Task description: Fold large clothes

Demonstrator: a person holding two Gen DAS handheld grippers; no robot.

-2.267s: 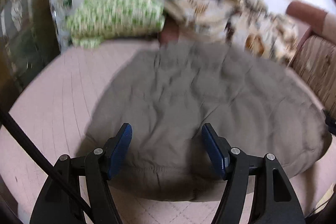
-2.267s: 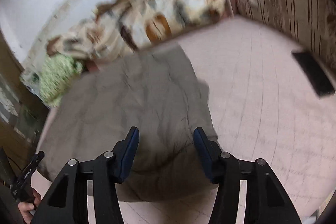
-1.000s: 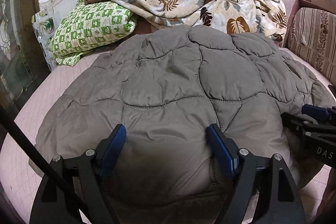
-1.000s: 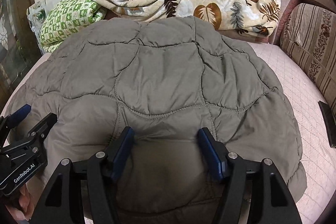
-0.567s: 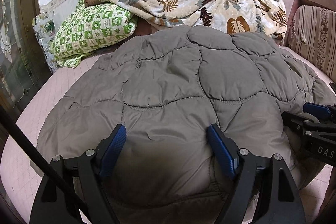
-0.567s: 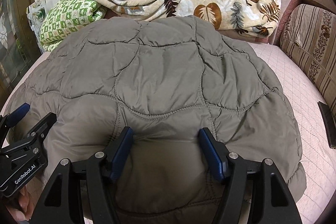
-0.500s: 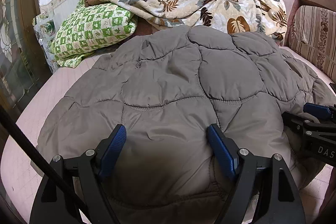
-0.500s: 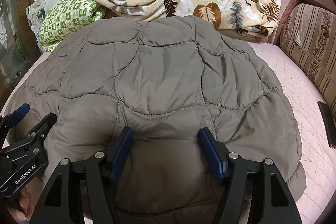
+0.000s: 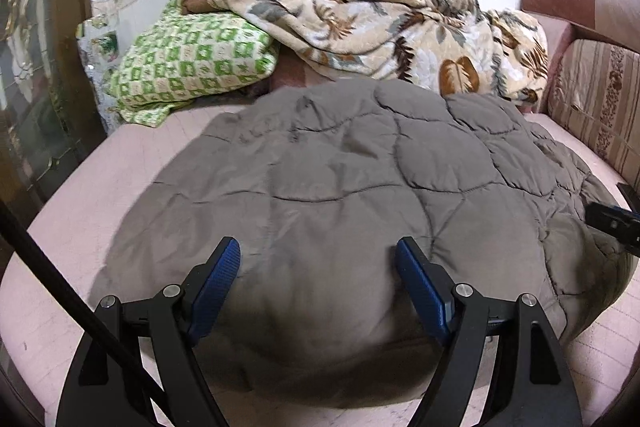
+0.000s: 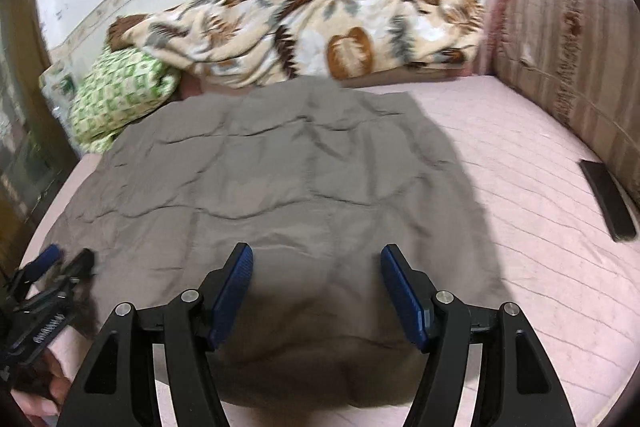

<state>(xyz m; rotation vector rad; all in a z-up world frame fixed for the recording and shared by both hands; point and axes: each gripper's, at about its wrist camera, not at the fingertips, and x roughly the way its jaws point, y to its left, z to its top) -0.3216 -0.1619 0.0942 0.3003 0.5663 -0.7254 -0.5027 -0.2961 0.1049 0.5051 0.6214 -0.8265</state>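
A grey-brown quilted jacket (image 9: 340, 179) lies spread over the pink mattress (image 9: 132, 167), its near hem toward me. My left gripper (image 9: 318, 251) hovers over the near hem, open wide, its blue pads (image 9: 218, 283) clear of the cloth. In the right wrist view the same jacket (image 10: 280, 179) looks blurred. My right gripper (image 10: 317, 253) hangs open above its near right part, with nothing pinched. Each gripper shows at the edge of the other's view: the right gripper (image 9: 612, 223), and the left gripper (image 10: 48, 283) with a hand (image 10: 40, 387) below it.
A floral blanket (image 9: 392, 31) and a green checked pillow (image 9: 192, 63) are heaped against the back wall. A striped sofa cushion (image 10: 568, 67) borders the right side. A dark flat device (image 10: 608, 199) lies on the mattress there. A glass door (image 9: 32, 99) stands at the left.
Both grippers have drawn back and up from the jacket, which now looks smaller and flatter. The right view has rolled and blurred. Both pairs of jaws stand as wide as before.
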